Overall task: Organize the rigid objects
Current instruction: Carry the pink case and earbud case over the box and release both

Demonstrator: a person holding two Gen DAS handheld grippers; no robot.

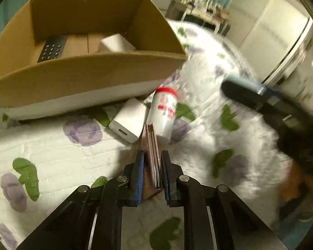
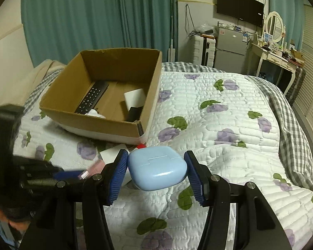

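Observation:
My left gripper [image 1: 152, 156] is shut on a thin pink card holder [image 1: 151, 145], held on edge above the quilt. Just ahead lie a white charger block [image 1: 129, 120] and a white bottle with a red cap [image 1: 164, 112]. Beyond them stands the open cardboard box [image 1: 83, 70], holding a black remote [image 1: 51, 49] and a white block [image 1: 116, 43]. My right gripper [image 2: 156, 162] is shut on a light blue earbud case [image 2: 157, 167], held above the quilt in front of the box [image 2: 89, 120]. The box's remote [image 2: 91, 99] shows there too.
The bed has a white quilt with purple flowers [image 2: 219, 114]. The right gripper and blue case appear blurred at the right of the left wrist view [image 1: 260, 95]. A small fridge [image 2: 231, 48], dresser [image 2: 275, 58] and teal curtains [image 2: 94, 16] stand beyond the bed.

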